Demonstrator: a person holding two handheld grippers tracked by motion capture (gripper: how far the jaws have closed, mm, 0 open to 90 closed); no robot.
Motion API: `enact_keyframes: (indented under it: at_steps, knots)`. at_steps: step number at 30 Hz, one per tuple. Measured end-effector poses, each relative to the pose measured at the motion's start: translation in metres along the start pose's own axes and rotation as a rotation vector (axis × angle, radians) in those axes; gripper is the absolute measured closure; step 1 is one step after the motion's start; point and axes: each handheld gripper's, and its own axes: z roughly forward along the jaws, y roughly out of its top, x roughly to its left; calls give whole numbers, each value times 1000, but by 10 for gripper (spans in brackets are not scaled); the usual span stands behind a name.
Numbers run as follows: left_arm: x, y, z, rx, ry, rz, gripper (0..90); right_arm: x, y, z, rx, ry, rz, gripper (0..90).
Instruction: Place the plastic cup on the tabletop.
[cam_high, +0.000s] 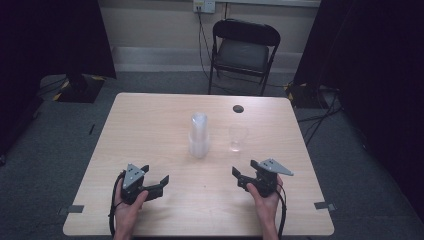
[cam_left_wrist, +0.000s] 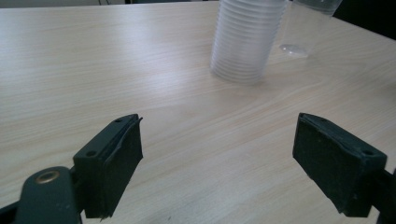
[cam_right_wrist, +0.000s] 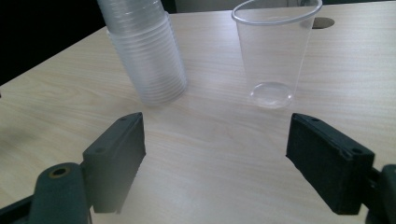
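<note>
On the table (cam_high: 150, 125), near edge: two hand-held grippers, both empty.
Right gripper (cam_high: 246, 173): jaws spread, nothing between them; single clear cup (cam_right_wrist: 273, 56) stands upright just ahead, apart from the pads.
Left gripper (cam_high: 156, 181): jaws spread wide over bare wood.
Cup stack (cam_high: 198, 135): upright, just left of the single cup, not touching.
Beyond the cup: round cable hole (cam_high: 238, 108), then a black folding chair (cam_high: 243, 50).
Path to cup: unobstructed.
</note>
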Motion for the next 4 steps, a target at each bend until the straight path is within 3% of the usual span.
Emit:
enact_keyframes:
  at_steps: [4]
  knots:
    - [3,-3,-1,0,11,-2,156,3,-6,-7,5,-27,10,186]
